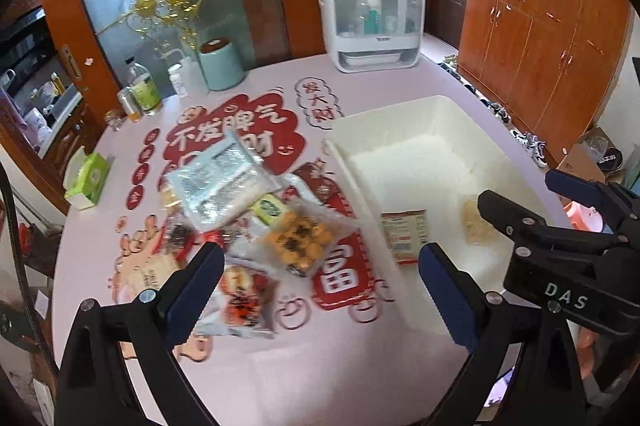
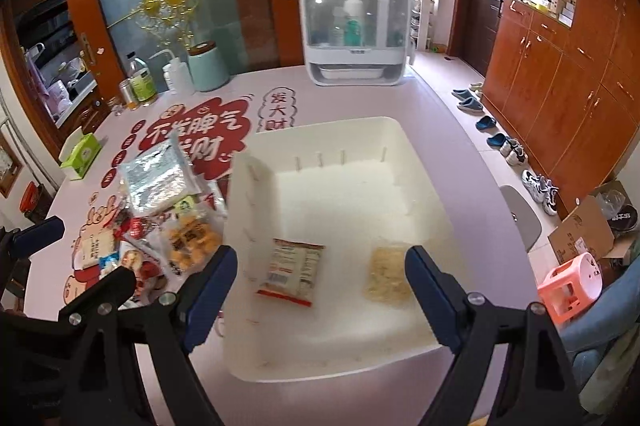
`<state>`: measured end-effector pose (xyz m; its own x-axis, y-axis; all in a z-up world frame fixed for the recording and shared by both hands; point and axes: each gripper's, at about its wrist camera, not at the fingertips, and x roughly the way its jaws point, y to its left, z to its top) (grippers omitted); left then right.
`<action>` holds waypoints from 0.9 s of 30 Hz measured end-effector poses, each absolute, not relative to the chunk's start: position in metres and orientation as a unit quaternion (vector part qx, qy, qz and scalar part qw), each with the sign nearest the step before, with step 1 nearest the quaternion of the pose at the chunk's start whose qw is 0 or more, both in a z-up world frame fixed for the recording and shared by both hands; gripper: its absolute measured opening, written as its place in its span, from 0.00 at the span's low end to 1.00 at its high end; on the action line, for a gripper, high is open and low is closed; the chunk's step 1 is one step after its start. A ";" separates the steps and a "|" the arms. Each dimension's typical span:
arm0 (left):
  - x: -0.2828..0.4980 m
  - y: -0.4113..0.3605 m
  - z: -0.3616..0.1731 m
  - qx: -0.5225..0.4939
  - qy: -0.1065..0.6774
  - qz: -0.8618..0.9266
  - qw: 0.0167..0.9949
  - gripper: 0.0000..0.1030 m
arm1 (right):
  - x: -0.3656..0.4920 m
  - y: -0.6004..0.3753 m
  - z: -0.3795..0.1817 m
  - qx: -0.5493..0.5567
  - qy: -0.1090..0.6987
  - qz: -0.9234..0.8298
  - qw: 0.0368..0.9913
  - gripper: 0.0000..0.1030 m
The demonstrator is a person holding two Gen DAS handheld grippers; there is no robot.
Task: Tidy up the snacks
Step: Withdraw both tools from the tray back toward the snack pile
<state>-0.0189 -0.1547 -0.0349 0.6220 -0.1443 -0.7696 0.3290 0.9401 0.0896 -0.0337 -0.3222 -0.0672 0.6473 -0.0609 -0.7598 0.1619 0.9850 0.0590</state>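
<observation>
A white bin [image 2: 316,141] [image 1: 344,133] stands on the pink table. Inside it lie a red-edged packet [image 2: 294,272] [image 1: 404,234] and a pale noodle pack [image 2: 388,274] [image 1: 478,226]. A pile of snacks lies left of the bin: a silver packet [image 1: 220,181] [image 2: 158,177], a clear bag of orange pieces [image 1: 304,238] [image 2: 192,240], and a red-orange packet [image 1: 244,294]. My left gripper [image 1: 320,294] is open and empty above the pile's near edge. My right gripper [image 2: 320,294] is open and empty above the bin's near side, and also shows in the left wrist view [image 1: 548,197].
A white cabinet with bottles [image 1: 370,13] stands at the table's far edge. A mint canister [image 1: 220,63], bottles [image 1: 144,87] and a green tissue box [image 1: 90,179] stand at the far left. Shoes [image 2: 496,139], a pink stool [image 2: 572,286] and a cardboard box [image 2: 584,230] are on the floor to the right.
</observation>
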 end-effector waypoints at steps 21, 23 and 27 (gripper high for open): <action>0.009 0.039 0.014 0.055 0.378 -0.084 0.921 0.94 | -0.030 -0.192 -0.008 0.043 0.350 -0.049 0.935 0.84; 0.013 0.056 0.012 0.048 0.378 -0.075 0.921 0.94 | -0.028 -0.179 -0.008 0.042 0.350 -0.042 0.935 0.84; 0.019 0.090 0.005 0.036 0.380 -0.054 0.922 0.94 | -0.021 -0.154 -0.013 0.038 0.363 -0.023 0.931 0.84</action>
